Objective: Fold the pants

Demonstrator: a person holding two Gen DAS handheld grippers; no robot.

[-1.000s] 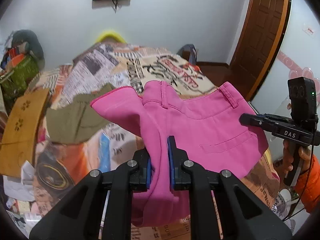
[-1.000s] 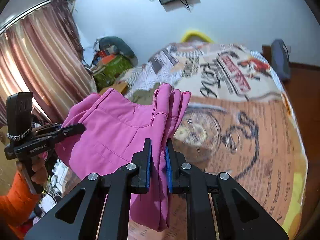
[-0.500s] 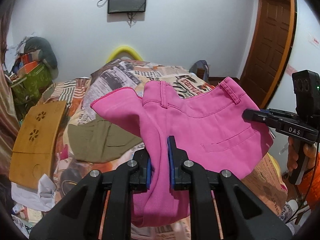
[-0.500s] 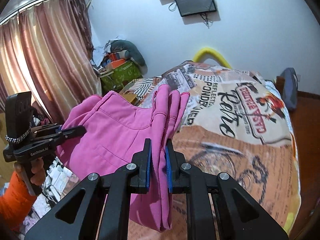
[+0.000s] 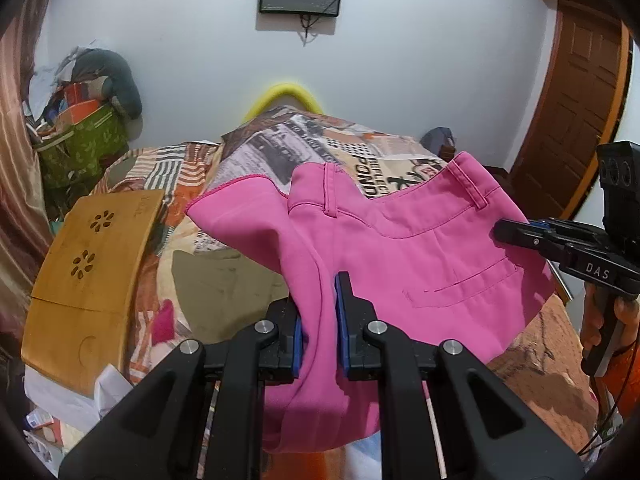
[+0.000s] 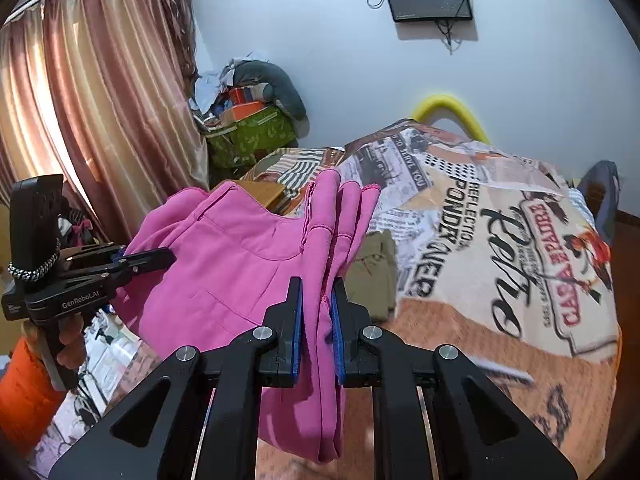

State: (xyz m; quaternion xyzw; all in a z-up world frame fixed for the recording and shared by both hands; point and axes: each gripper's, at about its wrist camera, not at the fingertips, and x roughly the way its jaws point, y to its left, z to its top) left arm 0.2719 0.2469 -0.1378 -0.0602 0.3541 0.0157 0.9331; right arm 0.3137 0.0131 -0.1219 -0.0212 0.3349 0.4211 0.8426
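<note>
The pink pants (image 5: pixel 400 248) hang in the air between both grippers, above the bed, waistband end up and back pocket facing the left wrist camera. My left gripper (image 5: pixel 319 312) is shut on a fold of the pink cloth. My right gripper (image 6: pixel 316 312) is shut on a bunched edge of the same pants (image 6: pixel 240 264). The right gripper also shows at the right edge of the left wrist view (image 5: pixel 516 234), and the left gripper shows at the left of the right wrist view (image 6: pixel 160 258). The lower part of the pants hangs below the fingers.
A bed with a newspaper-print cover (image 6: pixel 500 248) lies below. An olive-green garment (image 5: pixel 224 284) lies on it. A wooden lap tray (image 5: pixel 92 272) sits at its left side. A green bag with clutter (image 5: pixel 80 148), curtains (image 6: pixel 100 100) and a wooden door (image 5: pixel 576 112) surround the bed.
Both grippers have lifted and tilted upward with the pants still held, so more wall and the screen show. The pants stay stretched between them.
</note>
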